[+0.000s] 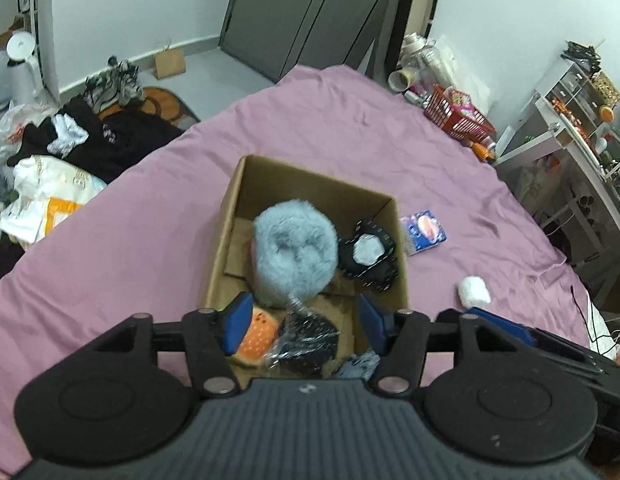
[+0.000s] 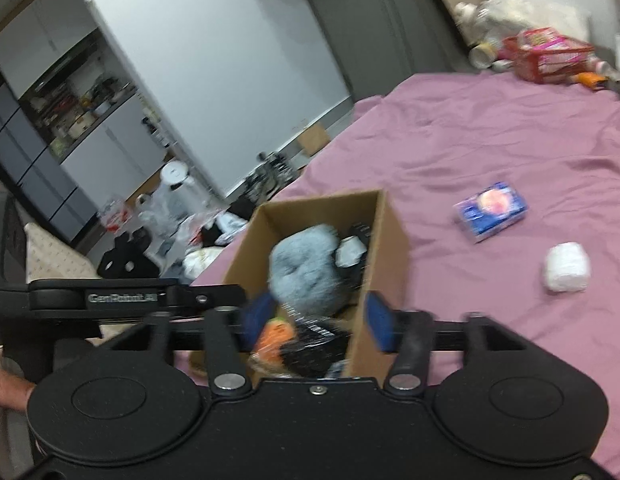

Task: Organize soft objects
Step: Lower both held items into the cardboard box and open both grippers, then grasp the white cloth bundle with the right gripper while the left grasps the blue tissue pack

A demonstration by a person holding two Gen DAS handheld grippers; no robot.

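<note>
My left gripper fills the lower frame: a ribbed dark-grey housing, two round black discs at its sides, silver pivot screws on black linkage arms, and blue pads. My right gripper looks alike, smooth black with a centre screw. At left, the other unit's bar carries pale lettering.

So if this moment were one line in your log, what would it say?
left gripper: open, empty, over box | right gripper: open, empty | in box: blue plush | on bed: white roll, blue packet
</note>
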